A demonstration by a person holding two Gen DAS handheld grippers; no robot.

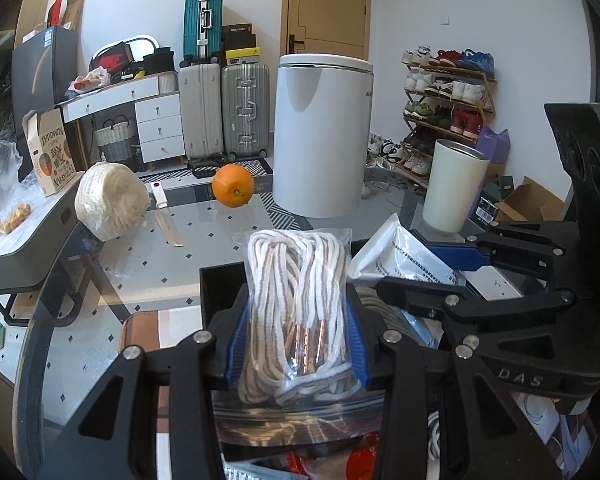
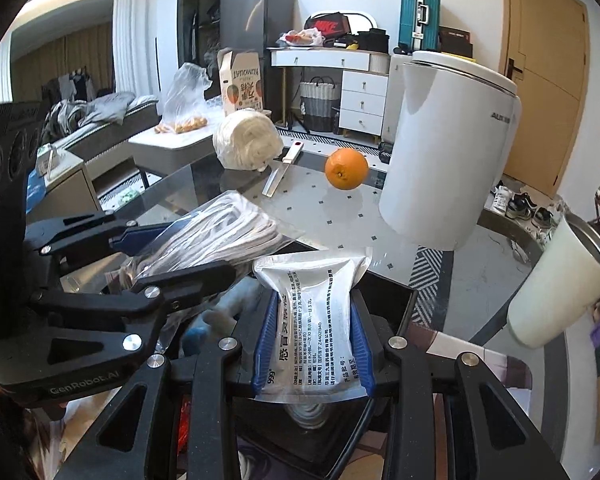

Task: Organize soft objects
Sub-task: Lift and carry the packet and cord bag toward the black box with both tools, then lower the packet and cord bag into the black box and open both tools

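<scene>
A lived-in home: suitcases (image 1: pixel 224 108), shoe rack (image 1: pixel 448 108), white drawers (image 1: pixel 158 128), wooden door (image 1: pixel 328 8).

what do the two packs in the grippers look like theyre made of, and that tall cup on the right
Rope pack in the left hand-held gripper: clear glossy plastic film, seemingly over woven white cord with tan flecks.

Sachet in the right hand-held gripper: silvery-white foil-like laminate, crinkled with printed text.

Cup: matte cream body with a metallic-looking rim; probably coated steel, though that is uncertain.
</scene>
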